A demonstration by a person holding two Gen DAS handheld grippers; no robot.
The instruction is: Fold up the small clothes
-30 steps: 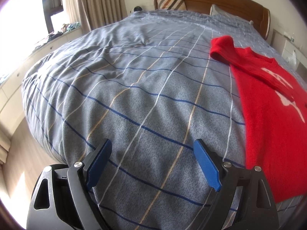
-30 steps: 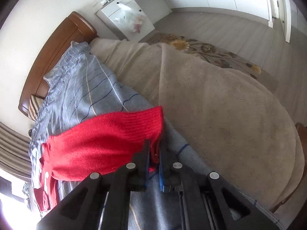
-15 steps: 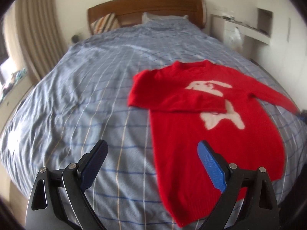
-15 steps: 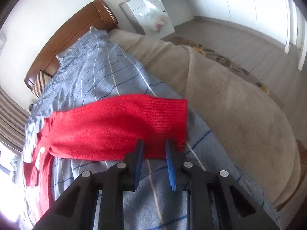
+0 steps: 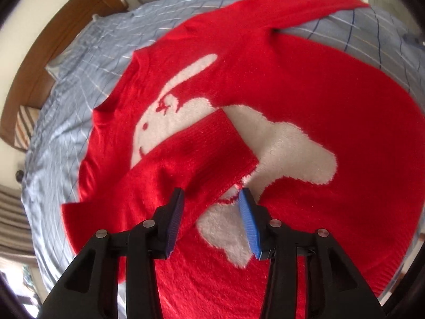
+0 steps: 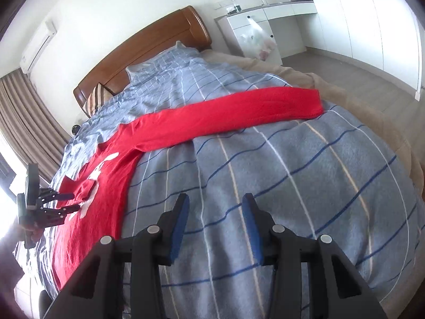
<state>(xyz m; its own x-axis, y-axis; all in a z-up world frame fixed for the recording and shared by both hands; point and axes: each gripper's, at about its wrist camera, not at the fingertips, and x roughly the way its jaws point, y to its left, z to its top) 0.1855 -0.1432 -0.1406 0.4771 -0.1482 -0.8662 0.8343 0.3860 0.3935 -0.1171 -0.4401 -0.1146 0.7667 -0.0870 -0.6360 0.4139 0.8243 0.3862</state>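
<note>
Grey-blue checked quilt [image 6: 265,175] over the wooden-headboard bed [image 6: 143,45]. Left gripper [image 5: 211,202], jaws apart, straddles the folded-in cuff of the red knitted sweater with a white rabbit [image 5: 305,85]; right gripper [image 6: 215,210], jaws apart, hovers over bare quilt, the outstretched sleeve [image 6: 239,109] beyond.
</note>
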